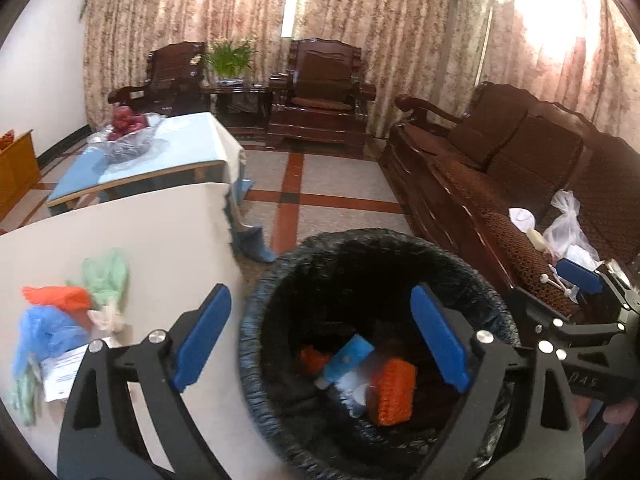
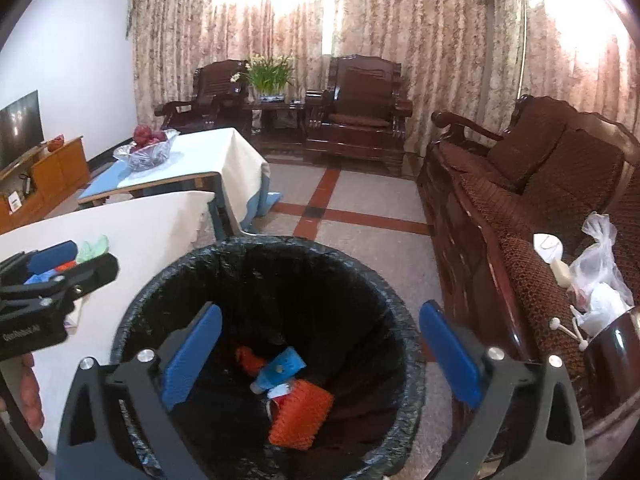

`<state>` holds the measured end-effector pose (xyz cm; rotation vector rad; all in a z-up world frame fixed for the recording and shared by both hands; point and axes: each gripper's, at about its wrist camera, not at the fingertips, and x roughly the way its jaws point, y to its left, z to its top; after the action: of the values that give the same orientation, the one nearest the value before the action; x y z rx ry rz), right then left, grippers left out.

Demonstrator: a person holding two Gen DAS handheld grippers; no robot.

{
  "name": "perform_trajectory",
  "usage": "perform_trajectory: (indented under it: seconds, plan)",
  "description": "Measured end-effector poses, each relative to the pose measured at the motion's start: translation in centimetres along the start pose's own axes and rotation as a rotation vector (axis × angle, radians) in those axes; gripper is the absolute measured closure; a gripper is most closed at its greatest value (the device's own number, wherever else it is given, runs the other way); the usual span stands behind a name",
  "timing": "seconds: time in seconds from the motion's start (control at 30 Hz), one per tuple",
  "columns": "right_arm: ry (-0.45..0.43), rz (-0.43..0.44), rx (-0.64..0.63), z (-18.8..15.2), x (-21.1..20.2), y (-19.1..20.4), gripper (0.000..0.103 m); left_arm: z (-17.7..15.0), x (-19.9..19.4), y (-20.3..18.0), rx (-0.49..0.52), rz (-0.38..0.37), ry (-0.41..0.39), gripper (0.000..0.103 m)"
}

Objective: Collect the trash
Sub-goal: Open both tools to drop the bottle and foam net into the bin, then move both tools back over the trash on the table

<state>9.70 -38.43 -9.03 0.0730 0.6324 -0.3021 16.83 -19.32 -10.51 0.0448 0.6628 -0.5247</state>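
A bin with a black liner point(image 1: 256, 312) stands on the floor between a white-clothed table point(image 1: 160, 232) and a wooden sofa point(image 1: 460, 184). Inside lie a blue tube point(image 1: 346, 360) and an orange mesh wad point(image 1: 392, 392). My left gripper point(image 1: 321, 292) hangs open over the bin, nothing between its pads. My right gripper point(image 2: 322, 308) is also open and empty above the same bin point(image 2: 128, 320), over the tube point(image 2: 280, 368) and mesh wad point(image 2: 300, 412). Crumpled orange point(image 1: 56, 296), green point(image 1: 106, 276) and blue bags point(image 1: 44, 332) lie on the table. A clear plastic bag point(image 2: 596, 272) and a white cup point(image 2: 548, 246) lie on the sofa seat.
A printed paper point(image 1: 60, 372) lies by the bags. Behind stands a second table point(image 2: 224, 152) with a glass bowl of red fruit point(image 2: 148, 144). Two wooden armchairs point(image 2: 360, 108) and a plant stand at the curtains. A TV cabinet point(image 2: 48, 176) lines the left wall.
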Motion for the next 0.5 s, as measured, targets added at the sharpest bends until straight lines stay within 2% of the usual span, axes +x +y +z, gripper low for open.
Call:
perform_trajectory:
  seconds: [0.23, 0.5]
  plan:
    - [-0.010, 0.053, -0.027, 0.6, -0.6, 2.6, 0.006, -0.1, -3.1, 3.7, -0.038, 0.085, -0.018, 0.013]
    - [-0.026, 0.162, -0.068, 1.1, -1.2, 8.5, 0.006, -0.6, -7.0, 8.2, -0.094, 0.171, -0.045, 0.013]
